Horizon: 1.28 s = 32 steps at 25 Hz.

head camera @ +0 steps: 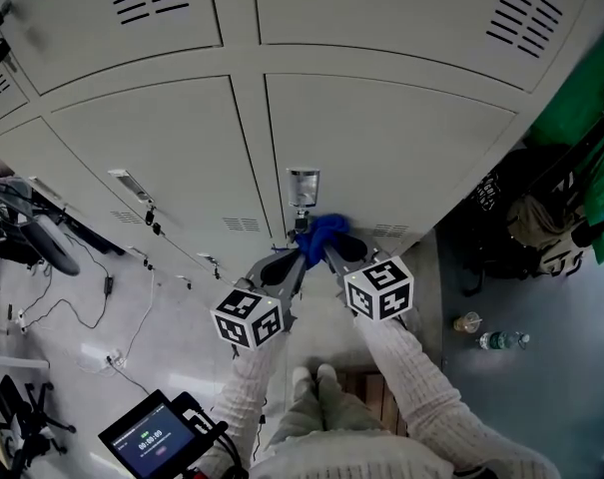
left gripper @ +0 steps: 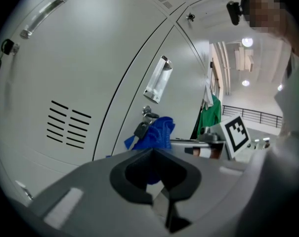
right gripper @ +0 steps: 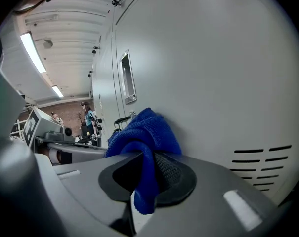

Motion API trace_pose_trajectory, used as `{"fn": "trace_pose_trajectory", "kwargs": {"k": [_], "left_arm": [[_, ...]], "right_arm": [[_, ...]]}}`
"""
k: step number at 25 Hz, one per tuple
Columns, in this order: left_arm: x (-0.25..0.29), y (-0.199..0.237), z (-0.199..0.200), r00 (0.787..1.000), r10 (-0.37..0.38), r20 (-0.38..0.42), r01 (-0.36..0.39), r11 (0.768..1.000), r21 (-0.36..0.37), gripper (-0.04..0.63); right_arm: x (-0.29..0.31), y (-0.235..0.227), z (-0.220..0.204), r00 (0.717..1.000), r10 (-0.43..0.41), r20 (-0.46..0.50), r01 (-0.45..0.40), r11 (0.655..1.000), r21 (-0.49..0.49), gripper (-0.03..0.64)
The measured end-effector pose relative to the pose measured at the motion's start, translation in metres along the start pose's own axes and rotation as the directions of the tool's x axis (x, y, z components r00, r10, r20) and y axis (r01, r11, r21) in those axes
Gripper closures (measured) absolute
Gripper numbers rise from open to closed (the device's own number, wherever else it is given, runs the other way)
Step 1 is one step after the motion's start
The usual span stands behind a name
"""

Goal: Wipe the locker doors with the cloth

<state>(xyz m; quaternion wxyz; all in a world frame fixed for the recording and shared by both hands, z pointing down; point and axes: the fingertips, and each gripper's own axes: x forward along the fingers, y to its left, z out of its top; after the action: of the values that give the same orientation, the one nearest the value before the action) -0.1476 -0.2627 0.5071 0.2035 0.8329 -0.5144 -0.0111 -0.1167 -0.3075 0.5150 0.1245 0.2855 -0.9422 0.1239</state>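
Grips a bunched blue cloth [right gripper: 144, 132] between the closed fingers of the right gripper [right gripper: 147, 174], with one fold bulging above the pads and a short tail hanging below them. Presses that bundle against a pale grey locker door [right gripper: 213, 83], beside the door's vent slots [right gripper: 260, 164] and lower than its recessed handle [right gripper: 128, 78]. Holds the left gripper [left gripper: 159, 170] close alongside, fingers shut together on nothing, tips aimed at the cloth and just short of it. Shows, past those tips, a key [left gripper: 141, 129] hanging at the lock, right against the blue fabric. From the head view, sets both grippers side by side low on the lockers, marker cubes [head camera: 379, 288] turned toward the person and cream knitted sleeves [head camera: 411, 367] trailing behind them. Leaves, farther out, a water bottle [head camera: 501, 340] lying on the grey floor [head camera: 541, 407] to the right, green clothing [head camera: 581, 98] hanging beyond it, and a small lit screen [head camera: 147, 437] at the lower left.
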Motion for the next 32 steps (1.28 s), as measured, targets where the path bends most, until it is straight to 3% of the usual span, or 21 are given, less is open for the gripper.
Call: {"fn": "trace_pose_trajectory", "kwargs": {"k": [7,13,19,25,32], "left_arm": [[0.001,-0.003,0.001,1.0,-0.011,0.006,0.011,1.0,-0.016,0.589],[0.007,-0.031,0.01,0.997,-0.07,0.028,0.07,0.998,-0.007,0.589],[0.006,-0.072,0.061,0.981,-0.162,0.103,0.153,0.984,0.087,0.589],[-0.004,-0.094,0.122,0.963,-0.194,0.188,0.156,0.967,0.2,0.589],[-0.027,-0.121,0.198,0.919,-0.251,0.305,0.149,0.935,0.322,0.589]], "right_arm": [[-0.001,0.001,0.0,1.0,0.007,-0.017,-0.007,1.0,0.014,0.568],[-0.03,-0.003,0.013,0.999,-0.03,0.019,0.029,0.999,0.023,0.568],[-0.078,-0.009,0.067,0.987,-0.069,0.143,0.072,0.997,-0.013,0.568],[-0.112,0.002,0.138,0.96,-0.055,0.276,0.085,0.992,-0.098,0.568],[-0.139,0.021,0.214,0.907,-0.028,0.421,0.117,0.975,-0.187,0.568]]}}
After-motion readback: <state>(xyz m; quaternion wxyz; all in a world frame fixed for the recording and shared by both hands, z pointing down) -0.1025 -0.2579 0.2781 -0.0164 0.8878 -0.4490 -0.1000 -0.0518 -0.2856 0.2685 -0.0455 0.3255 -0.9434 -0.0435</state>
